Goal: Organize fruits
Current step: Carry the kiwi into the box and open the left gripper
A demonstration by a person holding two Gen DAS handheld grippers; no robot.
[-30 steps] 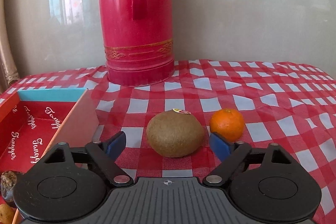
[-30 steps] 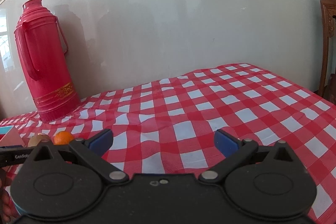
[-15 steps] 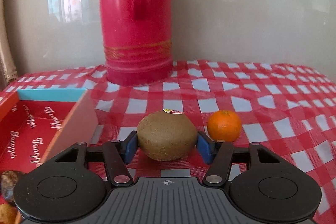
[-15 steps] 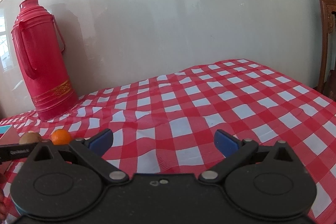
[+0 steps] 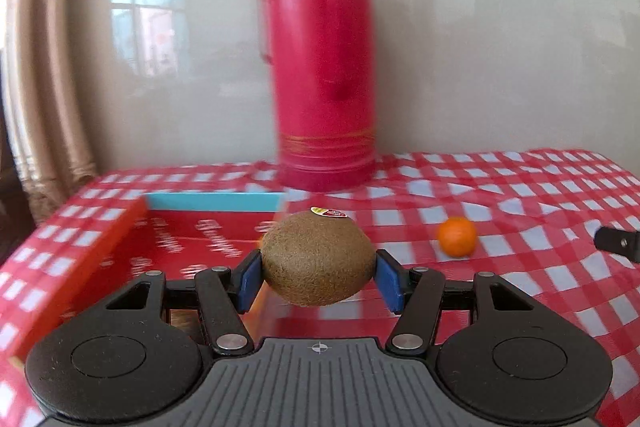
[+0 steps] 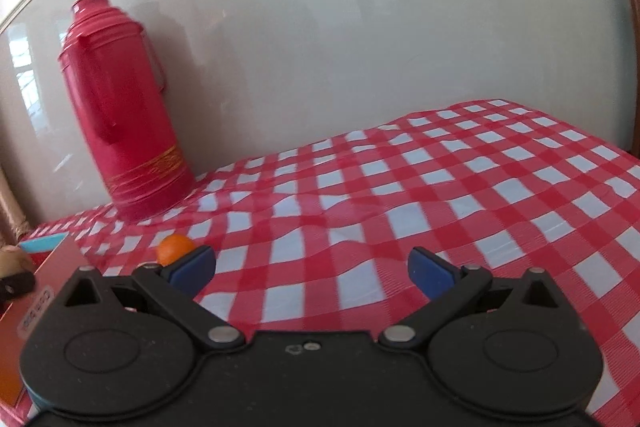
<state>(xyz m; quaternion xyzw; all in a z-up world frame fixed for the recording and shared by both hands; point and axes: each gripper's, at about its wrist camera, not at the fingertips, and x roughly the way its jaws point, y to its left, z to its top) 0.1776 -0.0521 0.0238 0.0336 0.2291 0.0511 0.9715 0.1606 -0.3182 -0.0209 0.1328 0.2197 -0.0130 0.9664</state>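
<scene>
1. The left gripper clamps a fuzzy brown kiwi between its blue pads; the fruit bears a small sticker on top and is held clear of the cloth.
2. The kiwi hangs at the right edge of an open red cardboard box with white lettering and a blue far wall.
3. A small round orange tangerine sits on the red-and-white checked tablecloth, to the right of the kiwi and apart from it.
4. A tall red metal thermos flask stands behind, near the wall, somewhat blurred.
5. The right gripper hovers above the cloth, jaws spread wide with nothing between them; the tangerine shows just beyond its left finger.
</scene>
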